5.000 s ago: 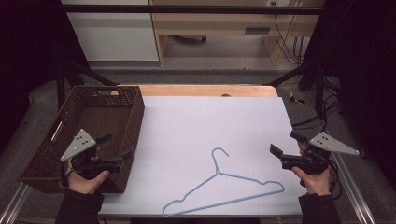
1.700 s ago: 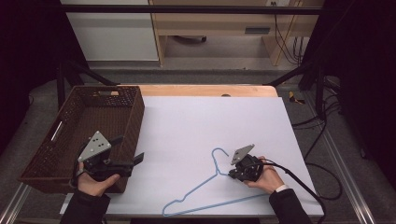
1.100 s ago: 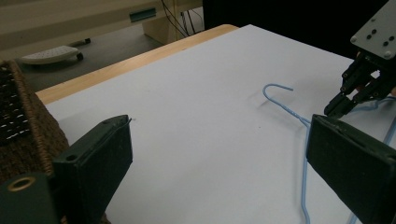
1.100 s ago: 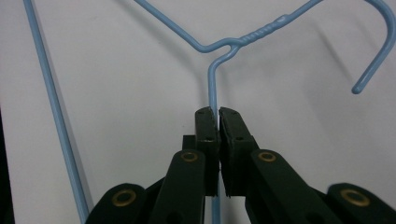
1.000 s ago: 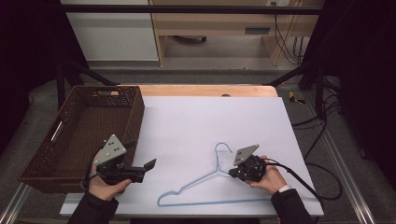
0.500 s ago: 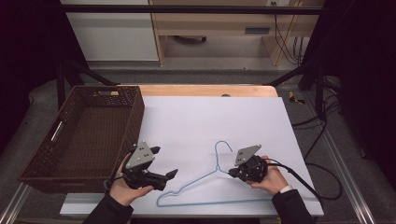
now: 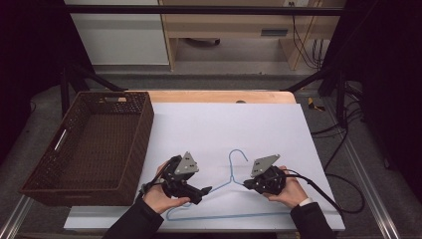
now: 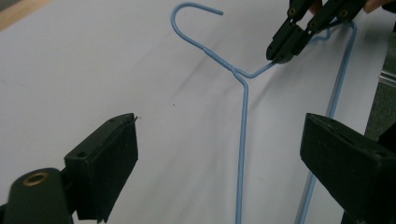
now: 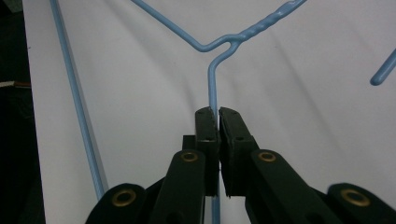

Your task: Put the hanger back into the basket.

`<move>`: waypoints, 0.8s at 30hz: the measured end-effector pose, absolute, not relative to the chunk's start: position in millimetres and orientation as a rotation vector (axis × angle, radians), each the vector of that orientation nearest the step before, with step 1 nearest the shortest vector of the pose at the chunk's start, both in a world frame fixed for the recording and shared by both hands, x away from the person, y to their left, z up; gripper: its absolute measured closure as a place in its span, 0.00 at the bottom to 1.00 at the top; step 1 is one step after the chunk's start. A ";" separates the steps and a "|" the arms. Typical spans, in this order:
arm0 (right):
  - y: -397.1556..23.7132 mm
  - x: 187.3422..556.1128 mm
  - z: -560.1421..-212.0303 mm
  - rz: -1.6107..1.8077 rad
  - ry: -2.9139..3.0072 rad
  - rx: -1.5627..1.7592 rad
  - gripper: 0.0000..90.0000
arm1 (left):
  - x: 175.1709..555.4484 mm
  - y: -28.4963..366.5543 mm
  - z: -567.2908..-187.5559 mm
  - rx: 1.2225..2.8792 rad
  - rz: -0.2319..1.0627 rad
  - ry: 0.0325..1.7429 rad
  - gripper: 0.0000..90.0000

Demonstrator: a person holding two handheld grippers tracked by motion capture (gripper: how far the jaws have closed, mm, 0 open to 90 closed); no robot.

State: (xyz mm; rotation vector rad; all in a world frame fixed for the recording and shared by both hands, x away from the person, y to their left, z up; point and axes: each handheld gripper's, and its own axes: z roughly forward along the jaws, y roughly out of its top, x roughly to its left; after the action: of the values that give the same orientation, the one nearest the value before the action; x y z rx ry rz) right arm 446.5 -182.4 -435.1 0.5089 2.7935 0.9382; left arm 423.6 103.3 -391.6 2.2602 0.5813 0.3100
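The right gripper clamps one sloping arm of a light blue wire hanger, its two black jaws pressed together on the wire. Beyond the jaw tips the wire runs up to the twisted neck, where the other arm branches off to the far left. The hanger's long bottom bar lies at left on the white table surface; the hook's end shows at the right edge.

tongs: black, brass screws | grey three-cornered plates | black cables | dark sleeves
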 end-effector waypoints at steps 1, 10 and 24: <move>-182.3 446.3 -435.0 0.942 2.792 0.514 0.97 | 424.8 99.9 -393.7 2.286 0.303 0.570 0.14; -182.6 446.1 -434.5 0.945 2.793 0.512 0.97 | 431.7 74.3 -412.4 2.411 0.265 0.509 0.26; -182.4 445.9 -434.6 0.944 2.795 0.513 0.97 | 441.1 42.2 -435.5 2.534 0.206 0.477 0.55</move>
State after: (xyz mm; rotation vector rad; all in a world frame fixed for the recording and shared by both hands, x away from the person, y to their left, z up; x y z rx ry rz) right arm 445.9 -182.4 -434.6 0.5127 2.7948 0.9444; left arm 441.1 42.2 -435.5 2.5344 0.4766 0.2063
